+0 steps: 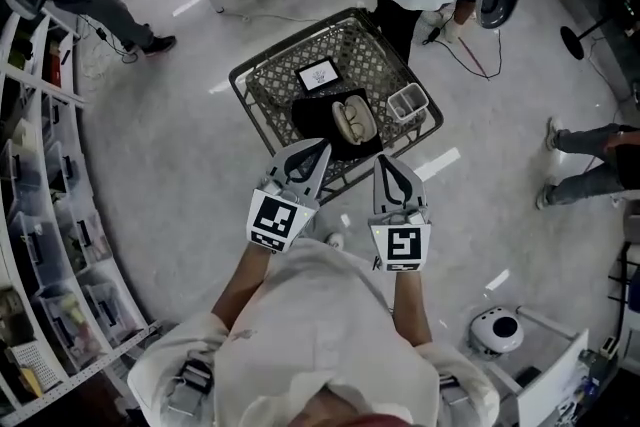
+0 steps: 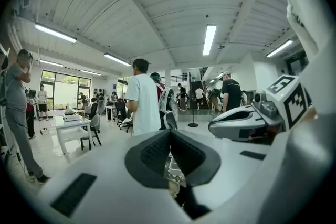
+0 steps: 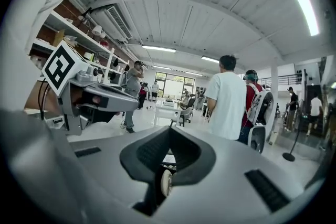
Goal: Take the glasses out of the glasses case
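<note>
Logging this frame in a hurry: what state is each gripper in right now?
Left gripper: shut, holding nothing.
Right gripper: shut, holding nothing.

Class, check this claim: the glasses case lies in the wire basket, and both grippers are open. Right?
No: the left gripper and right gripper are both shut, as the two gripper views show. The glasses case does lie in the wire basket.

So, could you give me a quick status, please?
Left gripper, right gripper shut, empty. Glasses case on black cloth, untouched. White basket beside it.
</note>
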Demonstrator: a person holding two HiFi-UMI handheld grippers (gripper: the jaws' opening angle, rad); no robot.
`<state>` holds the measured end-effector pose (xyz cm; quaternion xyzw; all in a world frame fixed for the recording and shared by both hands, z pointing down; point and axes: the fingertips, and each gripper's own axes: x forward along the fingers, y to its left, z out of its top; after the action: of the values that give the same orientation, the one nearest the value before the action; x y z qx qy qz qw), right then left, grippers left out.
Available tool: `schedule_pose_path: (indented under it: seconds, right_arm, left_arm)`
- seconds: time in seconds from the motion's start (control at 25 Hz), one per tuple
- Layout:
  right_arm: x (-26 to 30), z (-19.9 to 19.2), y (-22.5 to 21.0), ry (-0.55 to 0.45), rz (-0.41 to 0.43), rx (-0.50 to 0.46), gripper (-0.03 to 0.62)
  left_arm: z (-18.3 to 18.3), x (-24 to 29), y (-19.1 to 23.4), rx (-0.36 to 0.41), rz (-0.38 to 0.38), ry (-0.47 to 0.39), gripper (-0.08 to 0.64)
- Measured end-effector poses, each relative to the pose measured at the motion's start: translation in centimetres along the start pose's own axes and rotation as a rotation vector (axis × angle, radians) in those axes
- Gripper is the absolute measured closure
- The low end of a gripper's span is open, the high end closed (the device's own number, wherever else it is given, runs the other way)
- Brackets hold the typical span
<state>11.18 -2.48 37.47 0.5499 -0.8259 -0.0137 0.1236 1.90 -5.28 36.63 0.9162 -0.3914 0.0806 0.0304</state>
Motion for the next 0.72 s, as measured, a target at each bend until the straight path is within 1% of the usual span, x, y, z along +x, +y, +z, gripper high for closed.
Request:
schedule_pose_path:
  seconds: [0.16,0.36,0.52,0.72]
  right_arm:
    - [3.5,0.1,-0.5,0.001,-0.036,0.005,0.586]
    - [6.9,0.0,-0.8,0.035,-0.081,0.012,0.586]
    - [9.0,-1.0,-0.8,0.070,-0.113,0.041,0.586]
    - [11.6,-2.4,-0.6,0.118,-0.143,0.040,0.586]
  left_arm:
    - [0.4,1.7,3.5,0.002,-0.026,-0.009,0.546]
    - [-0.1,3.4,7.2,-0.007,-0.064,-0.013,0.546]
    - [-2.1,4.7,9.3,-0.014,-0.104,0.002,0.546]
    - [-4.4,5.9,11.5,-0.044,-0.138,0.031,0.546]
